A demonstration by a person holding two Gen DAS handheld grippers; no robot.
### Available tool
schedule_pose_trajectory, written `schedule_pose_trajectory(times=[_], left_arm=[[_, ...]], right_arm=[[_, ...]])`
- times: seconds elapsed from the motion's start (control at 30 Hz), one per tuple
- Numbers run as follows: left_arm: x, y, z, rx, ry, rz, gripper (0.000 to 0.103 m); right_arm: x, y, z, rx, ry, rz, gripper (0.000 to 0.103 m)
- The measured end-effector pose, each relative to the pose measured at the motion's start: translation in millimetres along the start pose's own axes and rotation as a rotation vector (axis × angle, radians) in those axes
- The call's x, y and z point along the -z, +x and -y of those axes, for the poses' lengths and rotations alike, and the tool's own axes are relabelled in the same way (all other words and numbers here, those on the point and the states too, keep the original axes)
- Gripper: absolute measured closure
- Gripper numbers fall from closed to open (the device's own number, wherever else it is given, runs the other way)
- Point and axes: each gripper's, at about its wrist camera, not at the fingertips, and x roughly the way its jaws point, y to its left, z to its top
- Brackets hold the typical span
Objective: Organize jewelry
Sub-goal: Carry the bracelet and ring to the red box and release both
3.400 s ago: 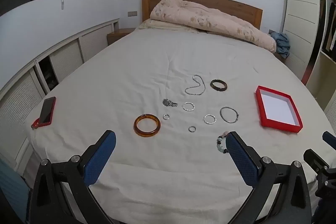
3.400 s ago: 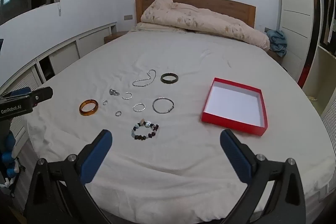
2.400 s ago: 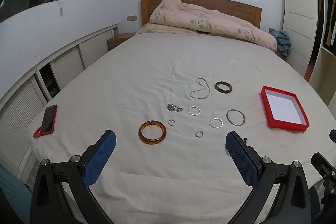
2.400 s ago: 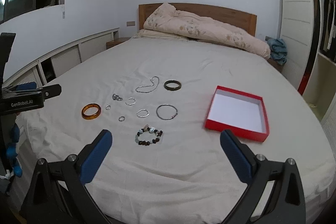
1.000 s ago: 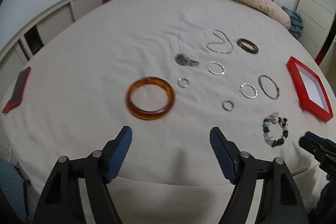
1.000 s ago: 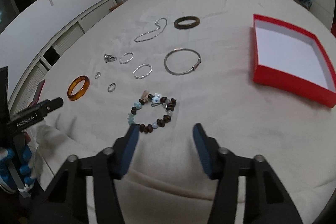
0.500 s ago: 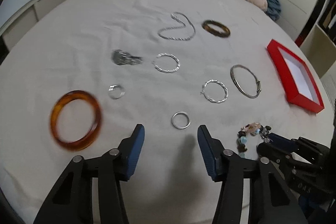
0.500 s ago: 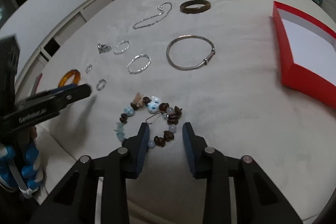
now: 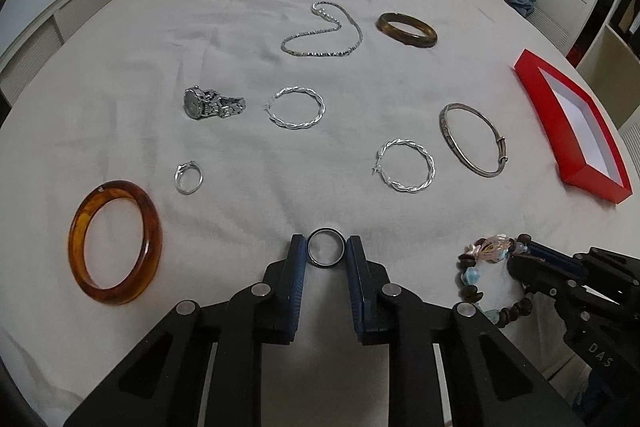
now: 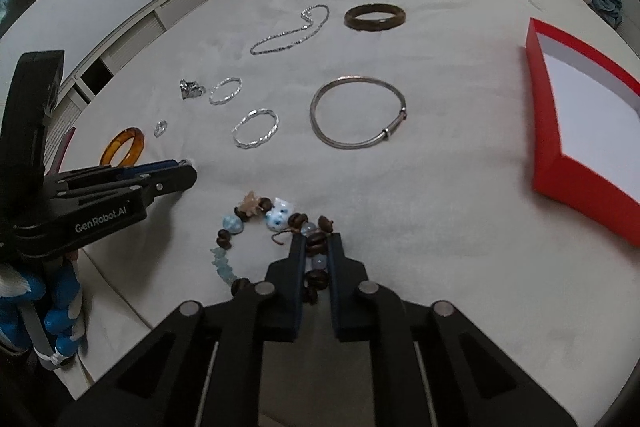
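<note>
Bed under everything, white sheet soft and yielding. Red box taken as landmark: open, white inside, nothing in it yet, at the bed's right edge.

Left tongs well left of the box, narrowed around a small plain ring, blue pads touching or nearly touching its two sides; ring lying flat on the sheet, not yet lifted. Right tongs nearer the box, on the near side of it, pinching the right-hand run of a beaded bracelet, dark wooden beads between the pads.

Farthest left of the box, an amber bangle. Beyond the box and leftward, a dark bangle. Just left of the box, a thin silver bangle. Left of the dark bangle, a silver chain. Further left of the thin bangle, two twisted hoops, a watch, a small set ring.

Likely handling: bangles stiff, smooth, probably slippery, best taken across the band. Bracelet limp, sure to sag from any single pinch, so gripped on the beads, not the cord. Chain limp too, prone to trailing. Plain ring light, hard, apt to pop out or sink into the sheet; squeezed square across its width.
</note>
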Motion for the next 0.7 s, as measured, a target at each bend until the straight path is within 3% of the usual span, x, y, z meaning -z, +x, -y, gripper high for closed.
schedule_pose_trajectory(times=[0.4, 0.7], left_arm=[[-16, -51, 28, -0.015, 0.044, 0.083, 0.083], [-44, -76, 95, 0.042, 0.123, 0.144, 0.083]], right_arm=[[-10, -69, 7, 0.026, -0.003, 0.121, 0.093], [-24, -132, 66, 0.111, 0.063, 0.228, 0.093]])
